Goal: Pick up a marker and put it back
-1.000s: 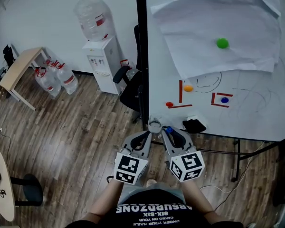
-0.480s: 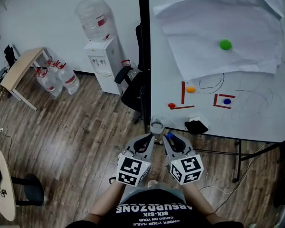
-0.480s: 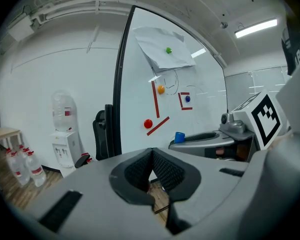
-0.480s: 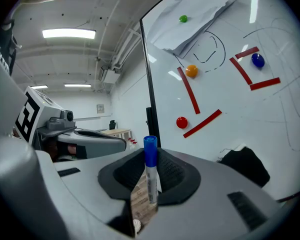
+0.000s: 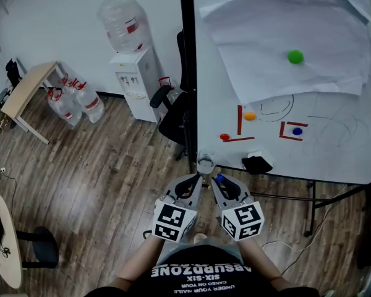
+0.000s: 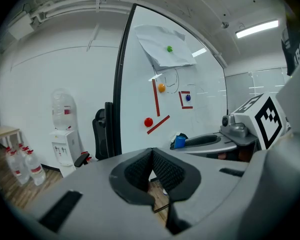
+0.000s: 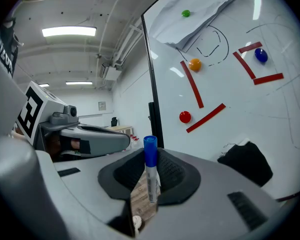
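Blue-capped and white-bodied, the marker (image 7: 150, 170) stood upright between the pads of the right gripper (image 5: 218, 181), which was clamped on it in the air just short of the whiteboard (image 5: 334, 156). The left gripper (image 6: 152, 170), close beside the right one, had its jaws pressed together on nothing. A black eraser (image 5: 256, 164) sat at the board's lower edge, below a red magnet (image 5: 224, 137), an orange magnet (image 5: 250, 116) and a blue magnet (image 5: 297, 130).
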Motion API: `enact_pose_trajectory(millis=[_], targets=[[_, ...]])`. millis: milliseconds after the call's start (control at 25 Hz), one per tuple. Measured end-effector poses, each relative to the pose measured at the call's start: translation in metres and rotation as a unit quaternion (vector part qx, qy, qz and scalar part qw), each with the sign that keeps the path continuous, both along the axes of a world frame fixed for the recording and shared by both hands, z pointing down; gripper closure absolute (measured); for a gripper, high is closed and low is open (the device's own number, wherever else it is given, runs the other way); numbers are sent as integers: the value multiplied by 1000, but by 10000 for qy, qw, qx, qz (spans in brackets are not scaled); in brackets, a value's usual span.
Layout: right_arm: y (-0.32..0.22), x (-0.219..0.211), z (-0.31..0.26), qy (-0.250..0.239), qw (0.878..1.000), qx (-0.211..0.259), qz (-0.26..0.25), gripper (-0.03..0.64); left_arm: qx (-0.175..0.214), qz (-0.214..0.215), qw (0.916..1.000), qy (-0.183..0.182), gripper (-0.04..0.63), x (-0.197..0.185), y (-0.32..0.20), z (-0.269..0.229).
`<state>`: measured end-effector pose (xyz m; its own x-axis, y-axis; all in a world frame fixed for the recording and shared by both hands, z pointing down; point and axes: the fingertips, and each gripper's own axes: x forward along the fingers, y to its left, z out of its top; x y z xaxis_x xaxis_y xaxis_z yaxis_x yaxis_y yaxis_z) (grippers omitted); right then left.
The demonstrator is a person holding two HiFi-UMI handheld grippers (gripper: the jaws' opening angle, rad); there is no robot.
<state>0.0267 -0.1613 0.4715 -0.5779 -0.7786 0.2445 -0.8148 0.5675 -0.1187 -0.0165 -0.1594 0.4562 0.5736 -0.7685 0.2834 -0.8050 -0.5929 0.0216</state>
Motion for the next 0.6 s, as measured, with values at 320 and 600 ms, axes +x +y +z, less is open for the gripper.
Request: enact_pose_trajectory(millis=[320, 600], targets=[[-3, 0, -1, -32, 10000, 13, -14, 548, -32, -7, 10000, -19, 589, 0, -3, -3], [-7, 1, -6, -74, 9999, 73, -25, 548, -102, -56, 9999, -83, 589, -2, -5, 1]])
